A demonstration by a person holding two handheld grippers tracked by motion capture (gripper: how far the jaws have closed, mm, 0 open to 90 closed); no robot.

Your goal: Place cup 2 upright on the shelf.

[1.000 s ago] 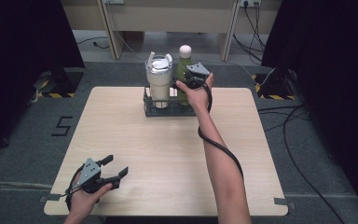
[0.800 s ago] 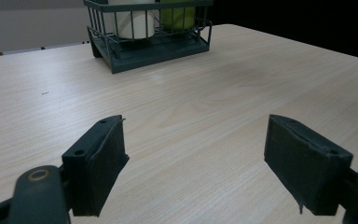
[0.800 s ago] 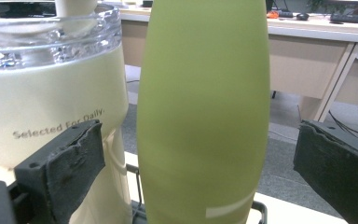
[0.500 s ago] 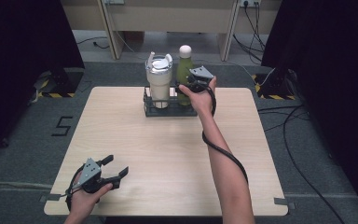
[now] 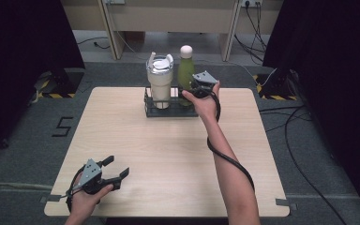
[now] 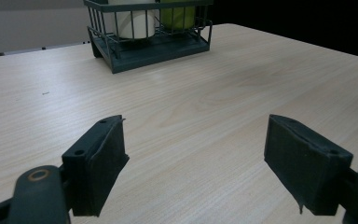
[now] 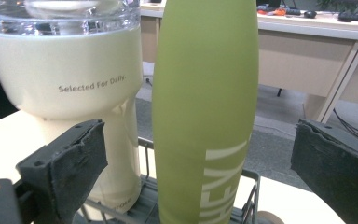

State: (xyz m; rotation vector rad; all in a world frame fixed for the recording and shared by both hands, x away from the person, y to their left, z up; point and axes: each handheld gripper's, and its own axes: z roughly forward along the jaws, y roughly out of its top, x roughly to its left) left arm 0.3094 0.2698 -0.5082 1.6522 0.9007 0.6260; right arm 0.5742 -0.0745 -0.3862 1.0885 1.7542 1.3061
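Observation:
A dark wire rack [image 5: 168, 110] stands at the table's far edge and holds a cream tumbler [image 5: 160, 79] with a clear lid and a green bottle [image 5: 185, 70] with a white cap. My right gripper [image 5: 189, 92] reaches in from the right at the bottle's lower body. In the right gripper view the green bottle [image 7: 205, 93] stands between the two pads with a gap on each side, beside the tumbler [image 7: 70, 79]. The right gripper [image 7: 198, 140] is open, and its jaws have just been closing a little. My left gripper [image 5: 117, 166] rests open over the near left corner, nothing between its pads [image 6: 102, 158].
The light wooden table [image 5: 168, 154] lies bare between the rack [image 6: 154, 46] and the left gripper. A black cable [image 5: 227, 159] trails along the right forearm. Desk legs and floor cables stand beyond the far edge.
The right hand has shifted slightly to the right and nearer beside the green bottle. The left hand and gripper have kept still.

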